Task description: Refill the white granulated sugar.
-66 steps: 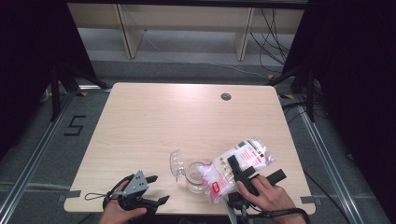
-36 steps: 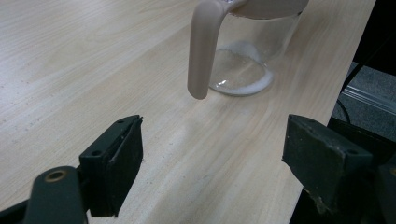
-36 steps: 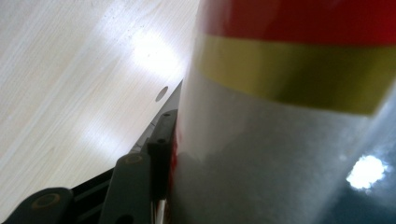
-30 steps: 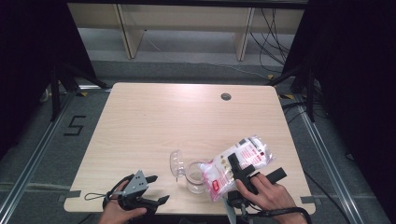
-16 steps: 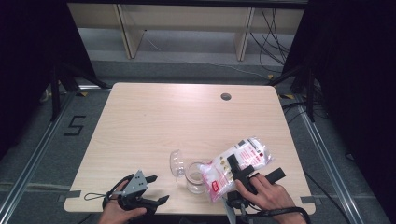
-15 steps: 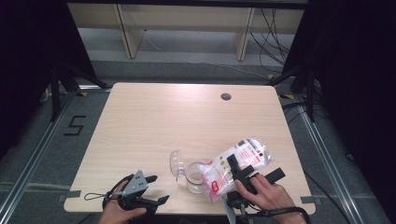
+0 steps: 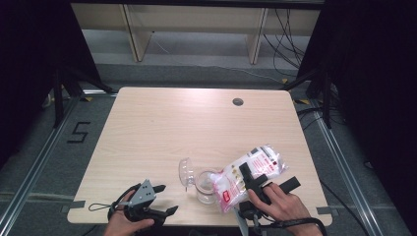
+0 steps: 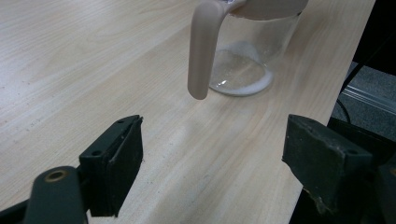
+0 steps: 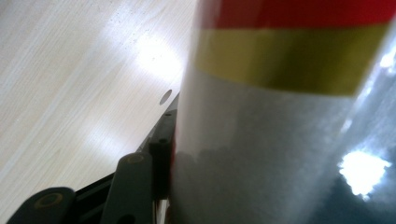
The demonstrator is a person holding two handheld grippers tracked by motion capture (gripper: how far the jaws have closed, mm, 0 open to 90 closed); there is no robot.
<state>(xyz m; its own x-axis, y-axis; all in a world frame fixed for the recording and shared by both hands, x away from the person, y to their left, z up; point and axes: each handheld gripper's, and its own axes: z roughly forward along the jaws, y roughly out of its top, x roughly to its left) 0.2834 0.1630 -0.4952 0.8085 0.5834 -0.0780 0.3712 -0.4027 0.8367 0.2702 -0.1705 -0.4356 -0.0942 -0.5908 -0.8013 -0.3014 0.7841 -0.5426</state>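
**Bag tipped at the pitcher's mouth, left gripper idle beside it**

The wooden table carries everything, with a small round hole near its far edge. In the high view the clear plastic bag of white grains, with red print, lies tilted down toward the person's left, its lower end at the mouth of the glass pitcher near the table's front edge. The right gripper pinches that bag about its middle, the right hand behind it at the table's front edge. The left gripper rests low at the front left, apart from the pitcher, held by the left hand.

The right gripper view adds what the high view cannot: the bag's film pressed flat against one black jaw, its red and yellow bands close up, with the other jaw hidden behind the bag.

The left gripper view looks along the tabletop between jaws spread wide with nothing in them, and shows the pitcher's pale handle hanging toward the camera and a thin layer of white grains on the glass bottom, a detail too small to make out from above.
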